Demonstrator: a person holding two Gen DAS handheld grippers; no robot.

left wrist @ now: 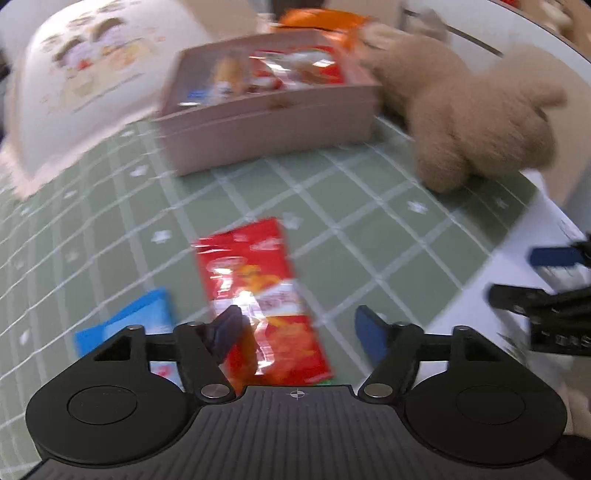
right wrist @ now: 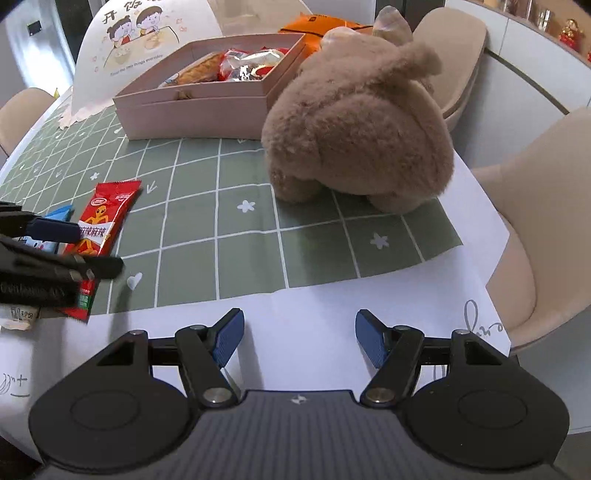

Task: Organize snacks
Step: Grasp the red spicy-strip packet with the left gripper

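A red snack packet (left wrist: 255, 291) lies flat on the green checked mat (left wrist: 369, 221), its length running between the fingers of my left gripper (left wrist: 299, 330). The jaws stand wide, and the left pad overlaps the packet's edge without squeezing it. The right wrist view shows the same packet (right wrist: 110, 206) between the left gripper's (right wrist: 98, 250) spread fingers. A blue packet (left wrist: 136, 314) lies just left of the red one. The pink box (left wrist: 273, 125) behind holds several snacks. My right gripper (right wrist: 299, 339) hangs open over white paper (right wrist: 314, 314), holding nothing.
A brown plush toy (right wrist: 362, 122) sits on the mat right of the pink box (right wrist: 192, 110). An orange bag (right wrist: 317, 22) lies behind the box. A white illustrated card (right wrist: 136, 40) stands at the back left. Beige chairs (right wrist: 535, 221) line the table's right side.
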